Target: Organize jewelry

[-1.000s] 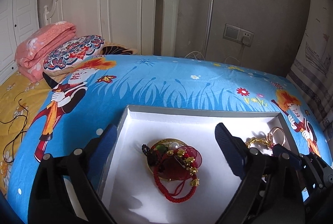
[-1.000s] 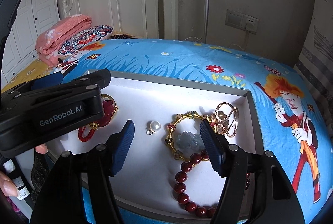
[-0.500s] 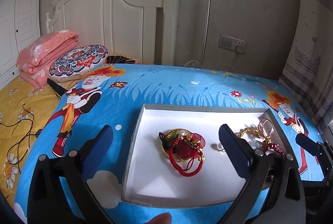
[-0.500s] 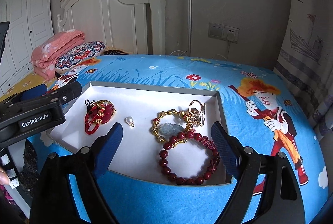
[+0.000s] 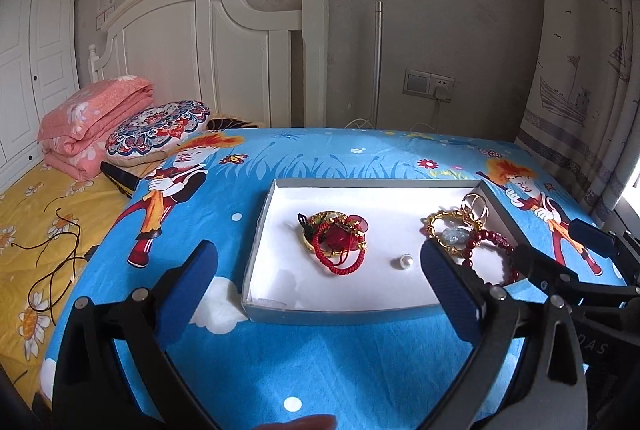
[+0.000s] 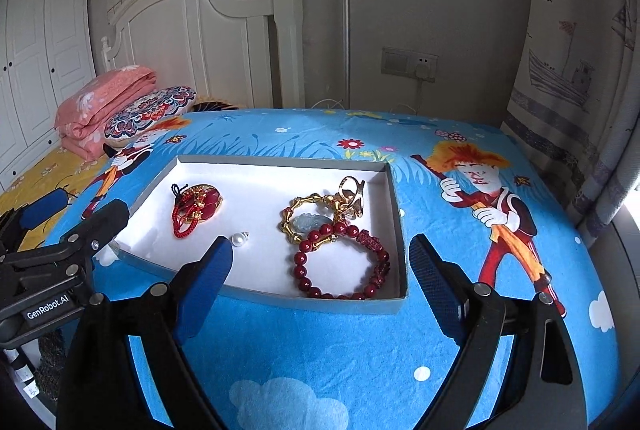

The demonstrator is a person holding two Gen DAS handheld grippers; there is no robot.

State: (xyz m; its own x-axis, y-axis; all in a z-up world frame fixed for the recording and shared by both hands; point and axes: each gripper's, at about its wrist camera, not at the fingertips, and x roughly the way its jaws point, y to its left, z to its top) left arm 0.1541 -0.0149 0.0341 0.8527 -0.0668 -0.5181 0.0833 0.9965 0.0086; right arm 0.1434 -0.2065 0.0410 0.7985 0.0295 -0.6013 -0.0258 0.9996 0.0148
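A shallow grey box point(image 6: 394, 304) with a white floor lay on a bed spread with a blue cartoon sheet point(image 6: 360, 362), and all the jewelry sat inside it; a red cord bracelet point(image 5: 338, 244) tangled with a gold piece lay toward the left of the floor; a single pearl point(image 5: 403, 262) lay alone near the middle; a gold bracelet point(image 6: 308, 220) with a pale blue stone, a gold ring charm point(image 6: 352, 190) and a dark red bead bracelet point(image 6: 340, 262) were heaped together at the right end, the beads overlapping the gold links. The left gripper point(image 5: 316, 294) hung above the near edge of the box with its blue pads spread wide and nothing between them; the right gripper point(image 6: 320, 290) hung likewise over the near right corner, released, gripping nothing — neither touched the box. Each tool's black frame crossed the other's view, and the left one's right finger hid part of the heap at the right end. Behind the box stood a white headboard point(image 5: 208, 70), with a folded pink quilt point(image 5: 92, 126) and a patterned cushion point(image 5: 158, 130) on a yellow sheet point(image 5: 32, 230) to the left; a dark cord point(image 5: 60, 250) trailed over that sheet; a wall socket point(image 5: 428, 86) and a metal pole point(image 5: 377, 62) stood against the wall, and a curtain point(image 5: 576, 70) printed with ships hung at the right.
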